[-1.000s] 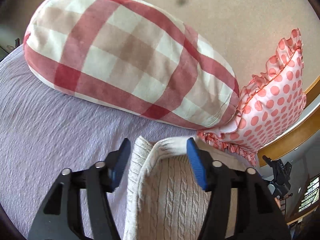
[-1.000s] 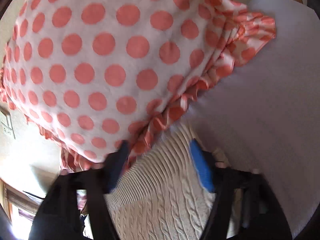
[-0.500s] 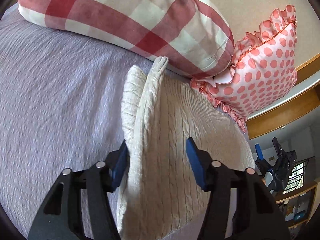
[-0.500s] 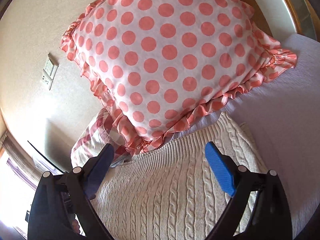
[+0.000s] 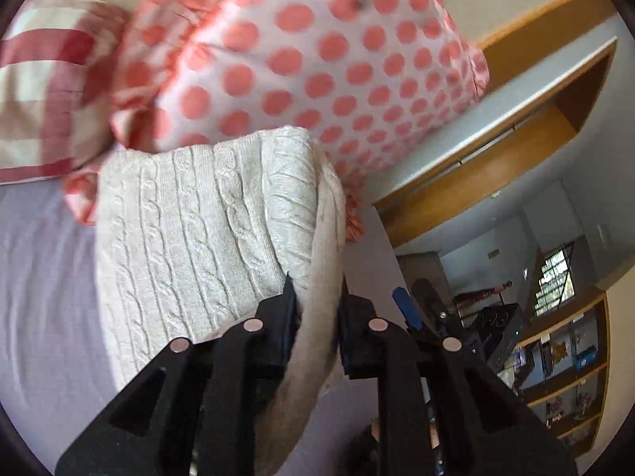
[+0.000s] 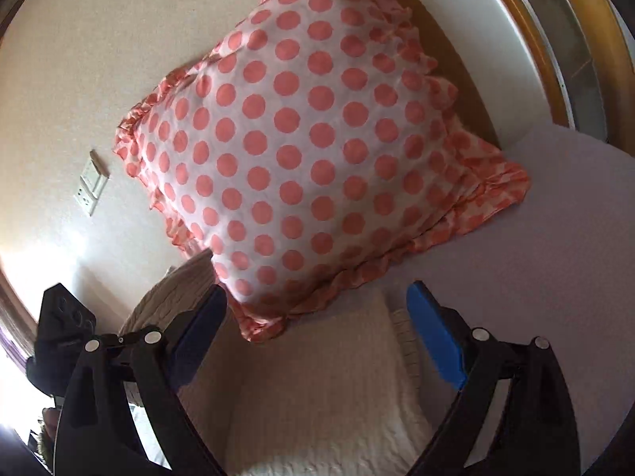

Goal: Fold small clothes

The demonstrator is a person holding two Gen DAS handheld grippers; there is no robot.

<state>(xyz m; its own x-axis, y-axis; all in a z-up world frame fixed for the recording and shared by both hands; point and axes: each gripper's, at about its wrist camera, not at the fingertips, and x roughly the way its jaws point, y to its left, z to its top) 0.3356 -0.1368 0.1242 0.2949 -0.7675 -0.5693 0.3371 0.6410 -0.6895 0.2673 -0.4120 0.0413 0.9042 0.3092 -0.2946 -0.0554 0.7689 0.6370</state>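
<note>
A cream cable-knit sweater (image 5: 206,230) lies folded on the lilac bedsheet (image 5: 43,297), against the pillows. My left gripper (image 5: 315,297) is shut on the sweater's right folded edge, which stands up between the jaws. In the right wrist view the sweater (image 6: 317,388) lies under my right gripper (image 6: 317,317), which is open wide and empty above it. A raised part of the sweater (image 6: 166,297) shows at the left, beside the left gripper's black body (image 6: 63,341).
A pink polka-dot ruffled pillow (image 6: 309,150) leans on the wall right behind the sweater. A red checked pillow (image 5: 43,91) lies to its left. A wooden bed frame (image 5: 496,166) and shelves (image 5: 563,365) are at the right. A wall socket (image 6: 91,186) is on the wall.
My left gripper has closed on the sweater's edge and swung right towards the polka-dot pillow. My right gripper has opened wider and pulled back from the pillow.
</note>
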